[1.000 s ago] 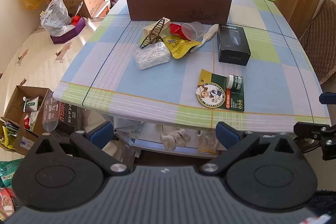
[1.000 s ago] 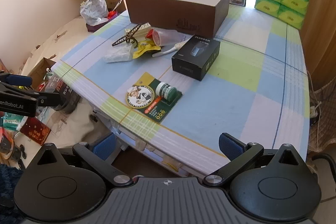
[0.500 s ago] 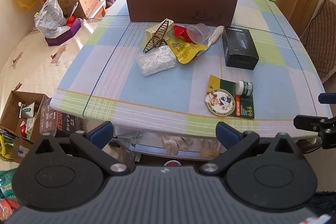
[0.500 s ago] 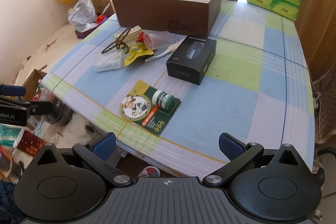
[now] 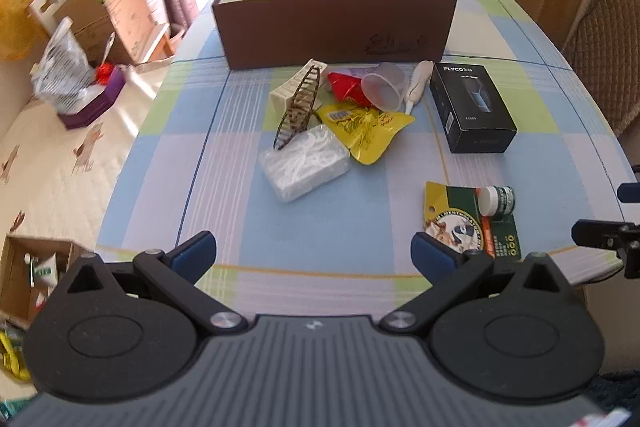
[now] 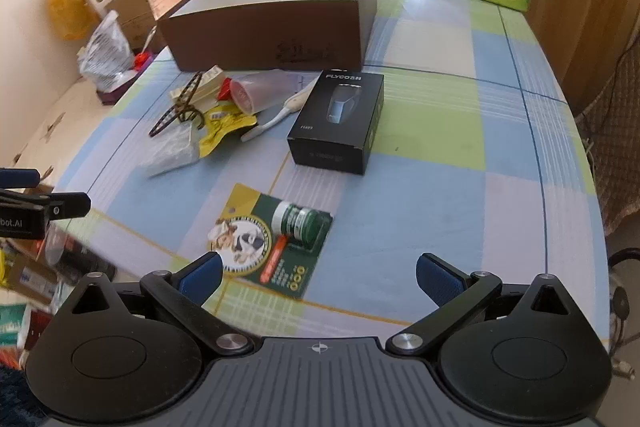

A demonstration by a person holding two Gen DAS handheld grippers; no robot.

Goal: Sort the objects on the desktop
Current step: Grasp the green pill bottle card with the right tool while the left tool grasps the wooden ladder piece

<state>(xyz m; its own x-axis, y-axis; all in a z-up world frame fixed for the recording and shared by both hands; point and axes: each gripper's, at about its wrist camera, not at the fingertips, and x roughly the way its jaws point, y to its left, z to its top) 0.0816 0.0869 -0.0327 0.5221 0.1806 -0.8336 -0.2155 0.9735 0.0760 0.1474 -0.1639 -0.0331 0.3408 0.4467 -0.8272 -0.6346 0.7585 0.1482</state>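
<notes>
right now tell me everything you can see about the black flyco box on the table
The black rectangular cardboard box lies flat on the checked tablecloth, closed. Its top bears white "FLYCO" lettering and a picture of a dark shaver; the faces look matte. It sits just in front of the big brown open box, to the right of the cluttered pile. The white handled tool lies close by its left edge; contact is unclear. Neither gripper touches it.

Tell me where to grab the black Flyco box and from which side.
Grip the black Flyco box across its two long side faces, coming down from above with the right tongs, which are open. It lies flat with its right side free; the white brush crowds its left edge, so take it mid-length.
</notes>
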